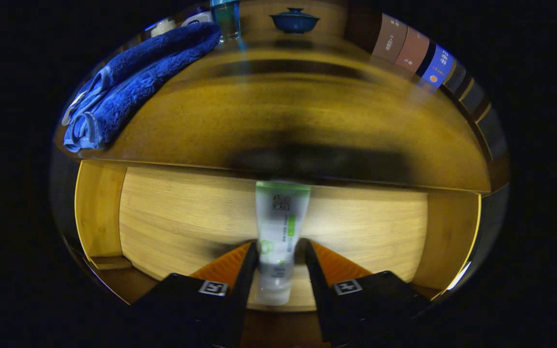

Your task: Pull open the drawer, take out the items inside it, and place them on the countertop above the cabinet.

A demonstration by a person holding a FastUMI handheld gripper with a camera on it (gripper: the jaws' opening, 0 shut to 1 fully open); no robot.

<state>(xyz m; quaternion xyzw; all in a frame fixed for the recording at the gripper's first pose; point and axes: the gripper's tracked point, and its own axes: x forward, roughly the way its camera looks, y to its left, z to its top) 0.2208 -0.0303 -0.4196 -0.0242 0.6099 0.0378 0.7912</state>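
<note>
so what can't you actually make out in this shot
- Tube, gripper view: label print blurred; whether both fingers press it is unclear, a gap shows beside the other one.
- Countertop: motion blur smears its surface, and a dark shadow covers the front edge.
- Drawer: its front part is hidden behind the gripper.
- Glass beyond the blue towel: its top is cut off.
</note>
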